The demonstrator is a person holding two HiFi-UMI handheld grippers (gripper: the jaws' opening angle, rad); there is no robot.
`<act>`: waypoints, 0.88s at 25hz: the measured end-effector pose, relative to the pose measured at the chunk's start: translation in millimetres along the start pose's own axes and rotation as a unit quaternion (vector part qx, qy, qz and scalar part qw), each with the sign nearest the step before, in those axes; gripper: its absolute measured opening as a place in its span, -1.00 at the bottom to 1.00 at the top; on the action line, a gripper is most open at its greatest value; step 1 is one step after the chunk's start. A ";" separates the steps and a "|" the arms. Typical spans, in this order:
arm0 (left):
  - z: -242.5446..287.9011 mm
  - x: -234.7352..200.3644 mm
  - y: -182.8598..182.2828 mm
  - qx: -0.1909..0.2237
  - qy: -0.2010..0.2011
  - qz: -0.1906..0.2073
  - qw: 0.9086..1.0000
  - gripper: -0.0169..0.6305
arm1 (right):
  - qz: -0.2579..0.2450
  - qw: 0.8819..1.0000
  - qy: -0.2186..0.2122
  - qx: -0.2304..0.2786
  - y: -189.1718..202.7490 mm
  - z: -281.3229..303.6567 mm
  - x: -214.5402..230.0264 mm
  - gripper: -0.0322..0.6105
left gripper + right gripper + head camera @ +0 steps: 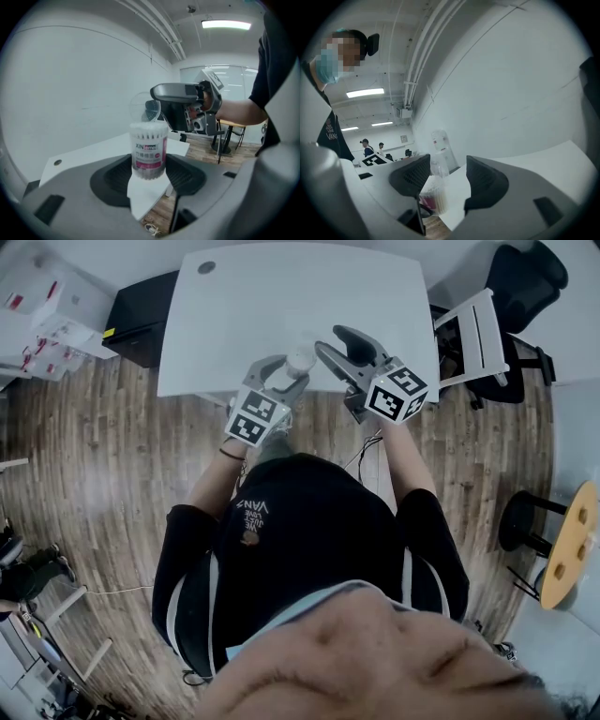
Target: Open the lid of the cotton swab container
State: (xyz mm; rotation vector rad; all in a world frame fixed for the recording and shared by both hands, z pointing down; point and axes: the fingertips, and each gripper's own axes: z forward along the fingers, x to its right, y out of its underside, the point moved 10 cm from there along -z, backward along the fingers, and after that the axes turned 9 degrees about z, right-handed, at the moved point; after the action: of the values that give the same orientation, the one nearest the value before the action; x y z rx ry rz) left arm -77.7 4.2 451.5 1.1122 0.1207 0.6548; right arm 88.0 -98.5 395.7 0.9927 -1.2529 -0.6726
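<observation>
A clear cotton swab container point(149, 150) with a pink and white label stands upright between the pads of my left gripper point(149, 174), which is shut on its lower half. Its transparent lid point(144, 107) is tipped up and back, and the white swab tips show at the top. In the head view the container point(300, 359) is held at the near edge of the white table point(281, 296). My right gripper point(330, 341) hovers just right of it, open. In the right gripper view the raised lid point(439, 165) shows in the gap near the left pad of the right gripper point(447, 178).
The table has a round cable hole point(206, 267) at its far left. A white chair point(478, 329) and a black office chair point(525, 277) stand to the right, a black cabinet point(141, 315) and cartons point(47, 315) to the left. The floor is wood.
</observation>
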 end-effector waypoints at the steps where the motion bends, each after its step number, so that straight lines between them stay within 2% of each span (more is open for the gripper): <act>1: 0.0 -0.2 -0.6 0.002 0.000 -0.001 1.000 -0.23 | -0.008 1.000 0.009 0.000 -1.8 -1.7 2.2 -0.16; 11: -4.9 -0.8 -6.2 0.029 0.007 -0.008 1.000 -0.23 | 0.002 0.997 0.078 0.005 1.0 -14.2 26.0 -0.16; 22: -7.0 0.9 -5.4 0.025 0.005 -0.008 1.000 -0.23 | 0.003 0.996 0.086 0.010 6.7 -14.9 21.9 -0.16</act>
State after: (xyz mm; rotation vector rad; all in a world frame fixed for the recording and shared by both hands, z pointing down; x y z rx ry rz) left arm -77.5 8.7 443.9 1.1544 0.1544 0.6465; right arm 106.6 -110.9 411.4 1.0396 -1.1122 -0.5578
